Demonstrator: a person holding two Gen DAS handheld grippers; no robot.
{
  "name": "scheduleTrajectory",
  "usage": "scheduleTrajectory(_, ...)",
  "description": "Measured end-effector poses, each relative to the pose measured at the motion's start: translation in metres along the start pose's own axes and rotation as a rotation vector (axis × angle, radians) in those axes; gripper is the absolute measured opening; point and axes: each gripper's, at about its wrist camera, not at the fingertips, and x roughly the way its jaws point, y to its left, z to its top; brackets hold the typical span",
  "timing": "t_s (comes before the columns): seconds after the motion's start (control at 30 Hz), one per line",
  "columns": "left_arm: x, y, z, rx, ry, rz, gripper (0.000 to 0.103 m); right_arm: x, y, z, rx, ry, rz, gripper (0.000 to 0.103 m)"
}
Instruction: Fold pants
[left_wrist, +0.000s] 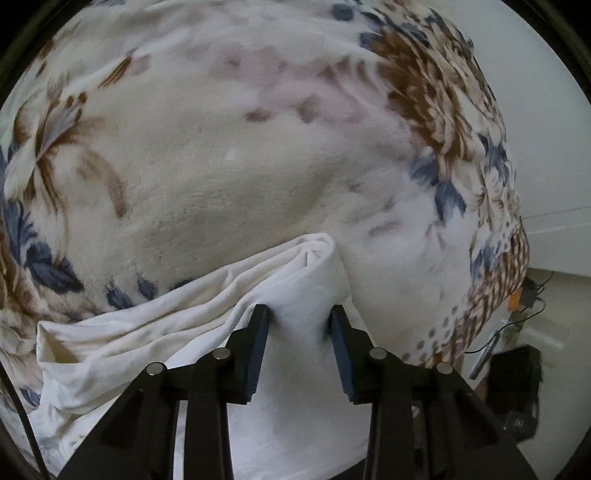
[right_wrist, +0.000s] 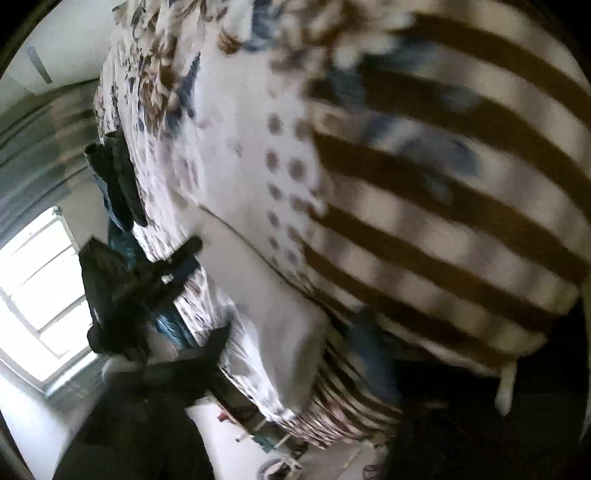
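On the bed, over a floral blanket (left_wrist: 229, 177), we have the white pants (left_wrist: 207, 314) bunched in loose folds, with one rounded fold of cloth running up between the fingers of our left claw (left_wrist: 300, 314). The jaws stand moderately apart on either side of that fold, touching it at the pads but not visibly pinching it tight. Our worry is that a lift from here could let the cloth slide out, since the fabric looks soft and thick where it is gathered, and we may be holding several layers unevenly. If only the top layer is caught, the fold would open crooked.

In the right wrist view everything is smeared by motion. Our right claw (right_wrist: 210, 288) shows as dark fingers set apart with nothing between them, beside the bed edge. Moving that fast, it could snag the blanket instead of the pants, or miss the hem entirely.
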Motion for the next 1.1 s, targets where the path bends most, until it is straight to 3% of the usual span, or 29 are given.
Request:
scheduleTrajectory(0.07, 0.000, 0.003, 0.002, -0.002, 0.001, 0.017, 0.031, 0.025, -0.003, 0.009, 0.046, 0.068, 0.022, 0.083)
scheduleTrajectory(0.1, -0.001, 0.007, 0.001, -0.003, 0.001, 0.023, 0.031, 0.038, -0.006, 0.010, 0.067, 0.104, 0.005, 0.059)
scheduleTrajectory(0.13, 0.000, 0.008, 0.002, -0.001, -0.001, 0.032, 0.031, 0.043, -0.007, 0.009, 0.089, 0.091, -0.005, 0.041)
scheduleTrajectory(0.2, 0.006, 0.005, 0.002, 0.007, -0.002, 0.040, 0.031, 0.048, -0.006, 0.006, 0.094, 0.090, -0.012, 0.032)
scheduleTrajectory(0.3, 0.012, 0.007, -0.001, 0.005, 0.006, 0.024, 0.031, 0.038, -0.001, -0.008, 0.077, 0.098, 0.025, 0.027)
scheduleTrajectory(0.37, 0.013, 0.008, -0.001, 0.001, 0.012, 0.017, 0.031, 0.035, 0.000, -0.015, 0.038, 0.121, -0.021, 0.024)
scheduleTrajectory(0.57, 0.017, -0.009, -0.005, 0.058, 0.005, 0.064, 0.032, 0.051, 0.038, -0.008, -0.232, 0.152, -0.355, 0.024)
scheduleTrajectory(0.63, 0.012, -0.015, -0.009, 0.079, -0.010, 0.082, 0.033, 0.061, 0.054, -0.007, -0.290, 0.186, -0.431, 0.025)
scheduleTrajectory(0.7, 0.002, -0.025, -0.022, 0.109, -0.045, 0.112, 0.033, 0.066, 0.060, 0.001, -0.272, 0.225, -0.434, 0.032)
scheduleTrajectory(0.8, -0.006, -0.039, -0.061, 0.135, -0.077, 0.099, 0.032, 0.072, 0.061, 0.010, -0.258, 0.286, -0.453, 0.033)
scheduleTrajectory(0.87, 0.001, -0.038, -0.092, 0.101, -0.062, 0.049, 0.032, 0.062, 0.054, 0.005, -0.301, 0.308, -0.496, 0.044)
scheduleTrajectory(0.9, 0.010, -0.037, -0.106, 0.081, -0.038, 0.018, 0.032, 0.054, 0.046, 0.004, -0.331, 0.313, -0.519, 0.044)
scheduleTrajectory(1.0, 0.039, -0.029, -0.148, 0.046, 0.024, 0.011, 0.032, 0.045, 0.043, 0.002, -0.368, 0.345, -0.564, 0.049)
scheduleTrajectory(1.1, 0.046, -0.014, -0.172, 0.011, -0.002, 0.006, 0.032, 0.038, 0.056, 0.001, -0.388, 0.359, -0.615, 0.053)
